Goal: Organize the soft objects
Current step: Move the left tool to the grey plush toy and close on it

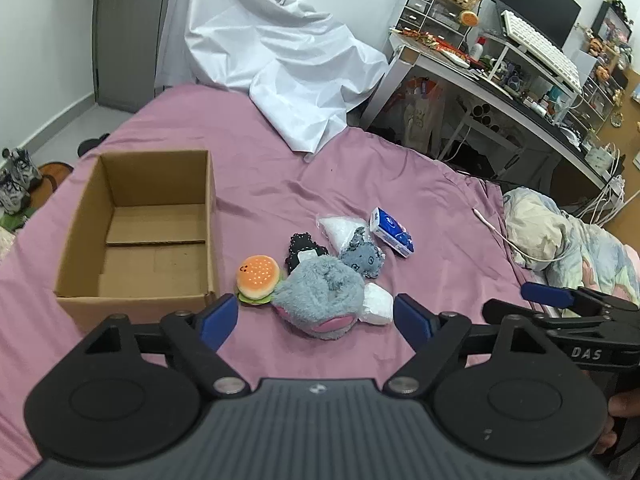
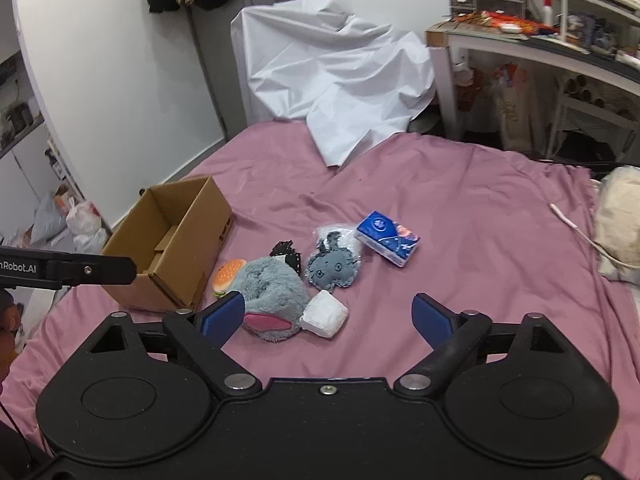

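Note:
A heap of soft things lies on the pink bed sheet [image 1: 280,184]: a large grey fluffy plush [image 1: 320,300] with pink ears, a burger plush [image 1: 258,278], a white packet [image 1: 378,304], a black lace piece [image 1: 302,250], a small grey plush [image 1: 360,256] in a clear bag, and a blue tissue pack [image 1: 392,232]. My left gripper [image 1: 314,314] hovers open just short of the grey plush, touching nothing. My right gripper [image 2: 328,312] is open too, near the white packet [image 2: 324,314] and the grey plush [image 2: 268,292]. An empty cardboard box [image 1: 136,232] stands to the left.
A crumpled white sheet [image 1: 280,60] is draped at the far end of the bed. A cluttered desk [image 1: 500,80] stands to the right, and a patterned blanket [image 1: 568,240] with a white cable lies at the bed's right edge. Shoes [image 1: 16,180] sit on the floor at the left.

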A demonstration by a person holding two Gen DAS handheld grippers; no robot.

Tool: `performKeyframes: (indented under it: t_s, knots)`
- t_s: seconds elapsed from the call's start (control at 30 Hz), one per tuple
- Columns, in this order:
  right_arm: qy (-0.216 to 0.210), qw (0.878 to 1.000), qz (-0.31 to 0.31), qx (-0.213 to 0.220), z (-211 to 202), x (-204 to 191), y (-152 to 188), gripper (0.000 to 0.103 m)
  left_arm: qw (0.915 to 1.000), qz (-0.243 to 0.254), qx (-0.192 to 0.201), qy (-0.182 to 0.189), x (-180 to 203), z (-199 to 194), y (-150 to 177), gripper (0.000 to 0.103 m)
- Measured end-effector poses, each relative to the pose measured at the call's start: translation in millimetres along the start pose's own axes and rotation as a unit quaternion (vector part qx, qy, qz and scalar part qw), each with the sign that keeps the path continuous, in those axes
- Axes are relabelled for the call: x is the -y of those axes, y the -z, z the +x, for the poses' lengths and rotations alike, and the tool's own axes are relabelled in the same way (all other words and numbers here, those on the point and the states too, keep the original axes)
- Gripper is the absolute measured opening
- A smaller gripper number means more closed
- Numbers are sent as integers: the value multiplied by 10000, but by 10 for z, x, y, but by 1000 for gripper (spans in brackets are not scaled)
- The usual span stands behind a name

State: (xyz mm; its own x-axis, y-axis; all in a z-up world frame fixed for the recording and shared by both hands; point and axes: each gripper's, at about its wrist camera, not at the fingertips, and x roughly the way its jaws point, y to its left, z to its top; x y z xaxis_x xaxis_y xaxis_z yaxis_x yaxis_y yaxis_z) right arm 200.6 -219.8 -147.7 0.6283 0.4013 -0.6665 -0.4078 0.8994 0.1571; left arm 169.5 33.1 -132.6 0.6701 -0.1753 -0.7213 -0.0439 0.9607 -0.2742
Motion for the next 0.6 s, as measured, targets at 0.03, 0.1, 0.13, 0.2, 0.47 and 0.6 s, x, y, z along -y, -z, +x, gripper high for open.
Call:
performKeyframes:
  t_s: [0.03, 0.1, 0.13, 0.2, 0.47, 0.6]
  knots:
    - [-48, 10000, -3, -38, 59, 4, -13, 86, 10000, -38, -24, 25, -13, 47, -10, 81]
    - [-160, 9998, 6, -94, 155, 26, -33, 83, 9998, -143, -78, 93, -43, 141, -27, 80]
    - [-187, 9998, 20, -117, 208, 42, -44, 82, 9997, -199, -97, 125, -48, 186, -38, 78]
    - [-205, 9996, 110, -141, 327, 83, -74, 81, 9994, -290, -94, 161, -60, 279, -61, 76]
    - [-308, 9967, 725, -201, 749, 209, -115, 76, 9982, -537, -224, 145, -122, 610, -63, 71]
    - [-270, 9945, 973, -274, 901, 272, -96, 71, 9971, -692, -294, 136, -181, 732, -53, 66]
